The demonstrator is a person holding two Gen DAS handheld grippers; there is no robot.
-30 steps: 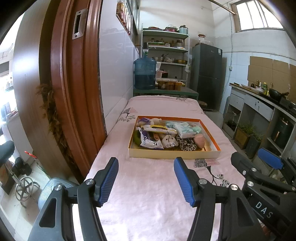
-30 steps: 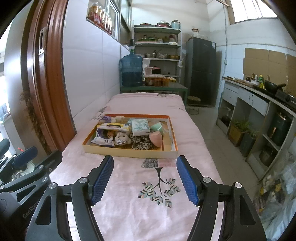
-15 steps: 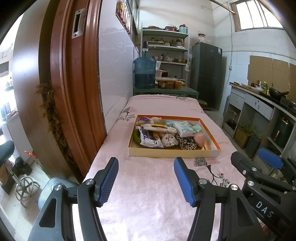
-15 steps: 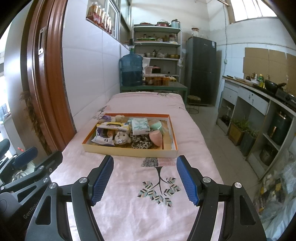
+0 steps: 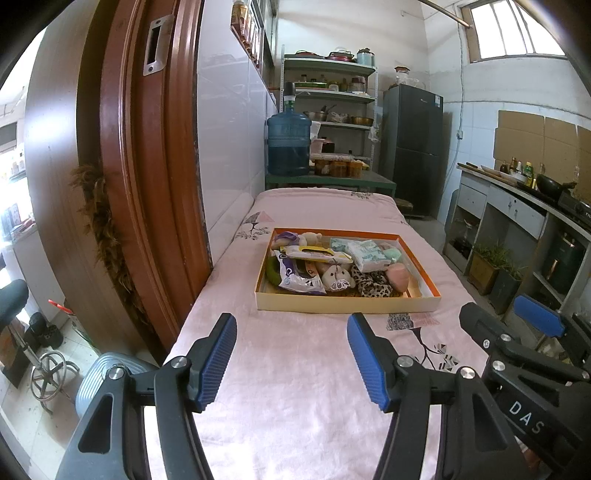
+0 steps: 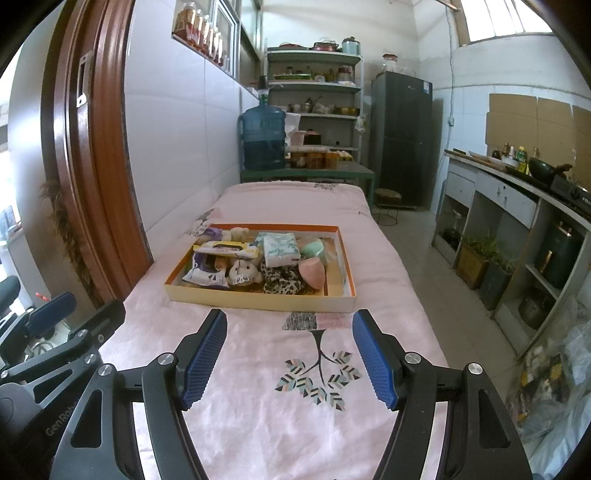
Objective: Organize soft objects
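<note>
Two grippers over a pink cloth, before a tray of soft things.
The left gripper (image 5: 291,354) and right gripper (image 6: 290,350) gape wide, holding nothing; the tray (image 6: 258,300) lies farther off.

My two claws hang side by side over the bed (image 6: 258,398); the tray (image 6: 258,299) of soft things lies on it ahead of me.

We see bright daylight from the high window (image 5: 517,33) at far right; soft shadows, mild glare on the white wall tiles (image 6: 177,122), strong fisheye bending and dark corners.
</note>
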